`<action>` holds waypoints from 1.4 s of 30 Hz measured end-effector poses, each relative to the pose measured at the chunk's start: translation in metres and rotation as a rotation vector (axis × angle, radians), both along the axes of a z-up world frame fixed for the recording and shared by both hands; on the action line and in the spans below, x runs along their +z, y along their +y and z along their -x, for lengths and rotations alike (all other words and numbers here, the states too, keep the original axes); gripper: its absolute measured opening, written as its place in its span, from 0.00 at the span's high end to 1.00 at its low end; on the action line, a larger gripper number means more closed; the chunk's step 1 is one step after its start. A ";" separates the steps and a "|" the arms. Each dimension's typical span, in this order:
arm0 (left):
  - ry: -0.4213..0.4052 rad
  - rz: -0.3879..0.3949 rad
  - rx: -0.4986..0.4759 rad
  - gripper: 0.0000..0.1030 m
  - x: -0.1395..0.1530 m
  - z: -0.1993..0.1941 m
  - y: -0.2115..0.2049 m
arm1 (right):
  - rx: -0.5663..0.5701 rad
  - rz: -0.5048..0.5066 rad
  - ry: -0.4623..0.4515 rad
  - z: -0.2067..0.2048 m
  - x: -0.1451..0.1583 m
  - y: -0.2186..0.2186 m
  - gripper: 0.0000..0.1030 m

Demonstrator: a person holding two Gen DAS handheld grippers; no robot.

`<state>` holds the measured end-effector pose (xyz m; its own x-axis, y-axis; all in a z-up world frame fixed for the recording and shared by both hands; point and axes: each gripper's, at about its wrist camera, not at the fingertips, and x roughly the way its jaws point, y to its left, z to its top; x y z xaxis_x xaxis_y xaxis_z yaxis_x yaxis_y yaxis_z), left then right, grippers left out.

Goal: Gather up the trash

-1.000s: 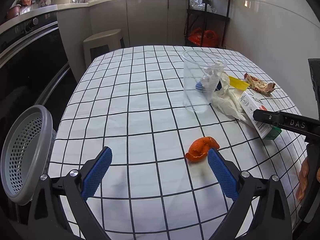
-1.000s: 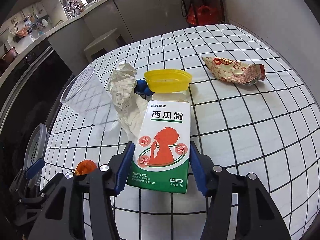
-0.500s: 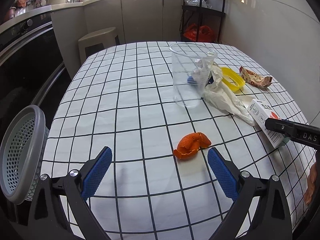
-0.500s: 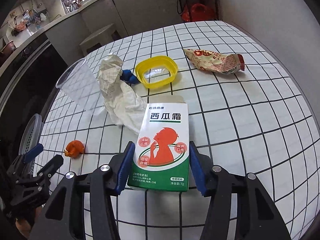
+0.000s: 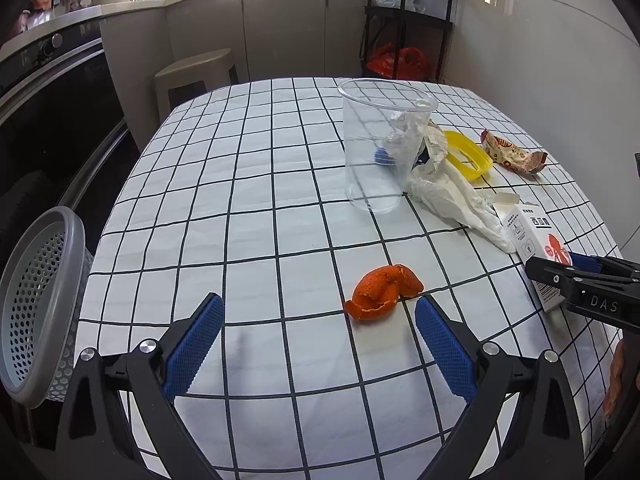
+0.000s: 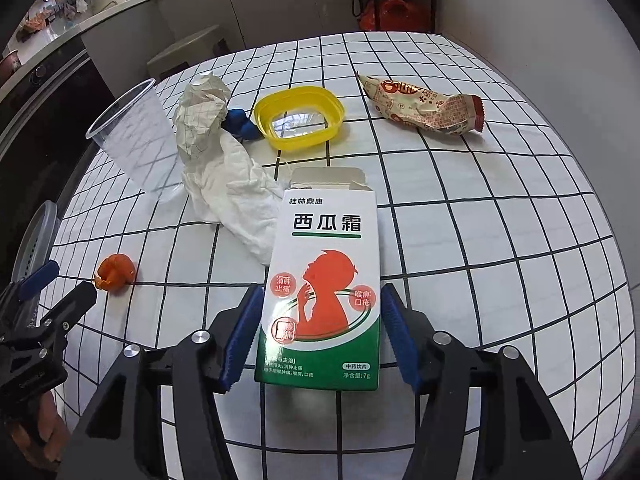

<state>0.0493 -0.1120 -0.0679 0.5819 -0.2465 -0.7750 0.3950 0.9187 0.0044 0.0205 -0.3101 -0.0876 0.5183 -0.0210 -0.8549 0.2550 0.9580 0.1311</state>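
One clear plastic cup (image 5: 386, 148), upright toward the far half of the desk (image 5: 256, 184), nothing visibly inside; crumpled paper and a blue scrap seen through its wall, lying behind it. One grey perforated plastic basket (image 5: 38, 304) just off the desk's left edge, tilted, interior not readable. One yellow plastic lid-like tray (image 6: 299, 118) near the far right part of the desk, a clear film panel in its middle, nothing in it. One white-and-green cardboard medicine box with an orange figure (image 6: 326, 280), top flap open, contents hidden, flat on the desk near the right edge.

Loose trash, counted: one orange peel piece (image 5: 382, 292), one crumpled white tissue (image 6: 224, 176) stretched between cup and box and touching the box's corner, one small blue scrap (image 6: 240, 123) between tissue and yellow tray, one crinkled red-and-cream snack wrapper (image 6: 424, 108) toward the far right edge, apart from the rest.

Left gripper (image 5: 318, 322) low over the near edge, blue fingers (image 5: 192, 350) spread wide, holding nothing; peel just ahead of the right-hand finger, not between the pads. Right gripper (image 6: 320, 336) astride the medicine box, fingers (image 6: 240, 336) parted; one pad against the box's left side, a thin gap visible on the other.
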 end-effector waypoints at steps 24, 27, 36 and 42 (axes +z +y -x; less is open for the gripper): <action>0.052 -0.058 -0.005 0.08 -0.022 -0.016 -0.019 | 0.002 -0.034 -0.093 0.021 0.019 -0.006 0.52; 0.076 -0.052 -0.012 0.16 -0.024 -0.019 -0.023 | 0.002 -0.043 -0.101 0.021 0.020 -0.007 0.52; 0.076 -0.017 -0.056 0.79 -0.018 -0.014 -0.027 | 0.026 -0.074 -0.104 0.022 0.016 0.000 0.52; 0.064 -0.013 -0.044 0.83 -0.013 -0.007 -0.014 | 0.050 -0.072 -0.128 0.028 0.022 0.012 0.52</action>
<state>0.0561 -0.1262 -0.0805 0.5199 -0.2602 -0.8137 0.4351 0.9003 -0.0099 -0.0076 -0.2980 -0.0658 0.6222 0.0664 -0.7801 0.1838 0.9562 0.2279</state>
